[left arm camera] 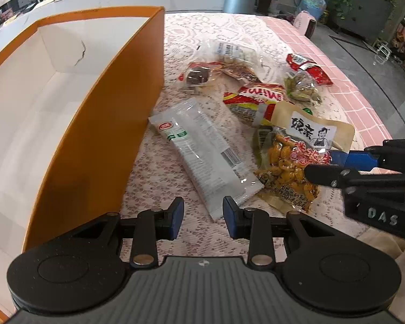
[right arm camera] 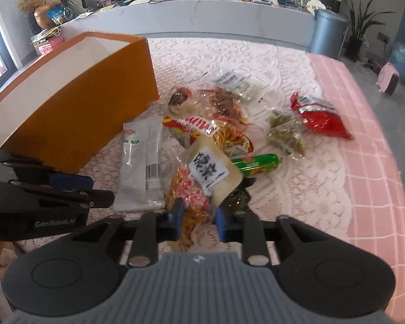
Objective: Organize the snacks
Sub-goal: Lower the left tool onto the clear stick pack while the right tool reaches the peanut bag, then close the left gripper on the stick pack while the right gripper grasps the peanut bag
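A white lace cloth [right arm camera: 283, 75] over a pink checked cover [right arm camera: 364, 162] dresses the tabletop. Beyond it the room holds a long pale counter [right arm camera: 202, 19], a grey bin [right arm camera: 328, 33], potted plants and a water bottle on the grey floor.

One orange box [left arm camera: 100, 124], white inside, stands at the left. Right of it lies a loose heap of snack packets: one long clear white packet [left arm camera: 202, 151] nearest the box, one red bag [right arm camera: 321, 118] at the far right, one green tube [right arm camera: 259, 163], and one yellow snack bag [right arm camera: 191, 202] with a beige label at the near edge.

The right tool [right arm camera: 197, 221] has its blue pads on either side of the yellow snack bag's near end, partly closed about it; whether they pinch it I cannot tell. The left tool [left arm camera: 202, 216] hovers half open and empty, just short of the white packet's near end.
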### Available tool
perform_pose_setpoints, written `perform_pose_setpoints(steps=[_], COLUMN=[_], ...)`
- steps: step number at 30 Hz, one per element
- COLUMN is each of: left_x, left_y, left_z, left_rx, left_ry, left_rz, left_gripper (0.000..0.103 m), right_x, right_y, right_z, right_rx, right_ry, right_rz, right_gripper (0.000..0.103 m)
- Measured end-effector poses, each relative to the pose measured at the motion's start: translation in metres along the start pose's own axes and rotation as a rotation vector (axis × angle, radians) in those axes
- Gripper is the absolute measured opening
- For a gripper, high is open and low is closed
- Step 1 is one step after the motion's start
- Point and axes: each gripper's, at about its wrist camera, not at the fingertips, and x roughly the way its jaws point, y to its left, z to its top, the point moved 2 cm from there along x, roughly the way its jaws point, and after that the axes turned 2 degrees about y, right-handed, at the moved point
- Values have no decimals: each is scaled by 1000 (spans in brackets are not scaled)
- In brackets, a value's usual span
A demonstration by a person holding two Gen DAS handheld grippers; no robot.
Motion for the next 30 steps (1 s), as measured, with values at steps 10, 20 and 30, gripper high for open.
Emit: perform_pose_setpoints(steps=[10, 20, 30], left_x=[14, 19, 47], left_y=[-8, -3, -4], left_z=[2, 16, 37], left_rx=[8, -141, -308], left_ry=[20, 1, 40], left_rz=[13, -30, 5], left_gripper=[43, 67, 77], right_x=[39, 14, -28], right_y=[-29, -33, -48], right_z=[8, 5, 0], right_rx=[189, 234, 169], right_ry=[157, 75, -29], right_rz=[103, 130, -46], right_gripper=[57, 25, 22])
